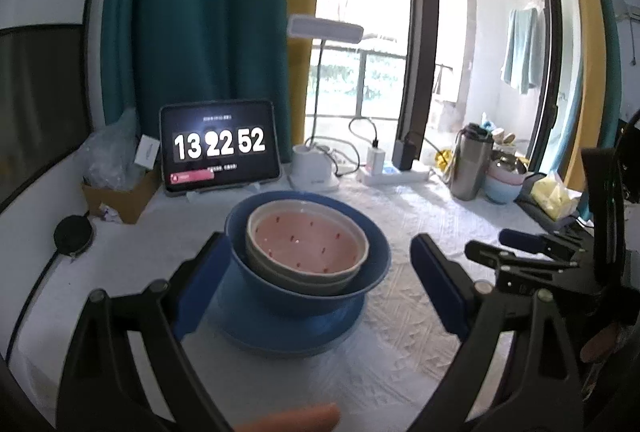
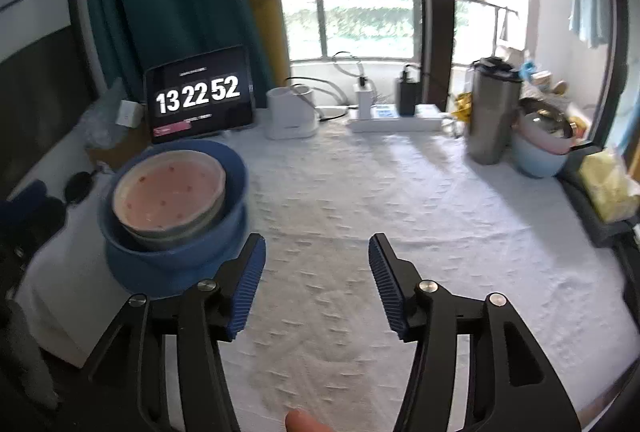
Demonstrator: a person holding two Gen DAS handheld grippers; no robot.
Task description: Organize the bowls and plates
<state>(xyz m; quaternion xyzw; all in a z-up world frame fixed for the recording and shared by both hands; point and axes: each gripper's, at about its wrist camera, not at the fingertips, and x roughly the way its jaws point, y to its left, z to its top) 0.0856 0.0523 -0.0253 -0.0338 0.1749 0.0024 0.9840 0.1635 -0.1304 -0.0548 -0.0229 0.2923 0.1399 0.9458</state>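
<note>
Left wrist view: the left gripper is spread wide, its blue pads on both sides of a stack. The stack is a pink bowl with red dots, inside a blue bowl, on a blue plate, all on the white tablecloth. The left pad is close beside the blue bowl; I cannot tell if it touches. The right gripper shows at the right edge. Behind the stack stands a tablet.

Right wrist view: the right gripper is also spread, with only cloth between its fingers. The stack is to its left, near the left finger. At the far right are a steel flask and more bowls
</note>
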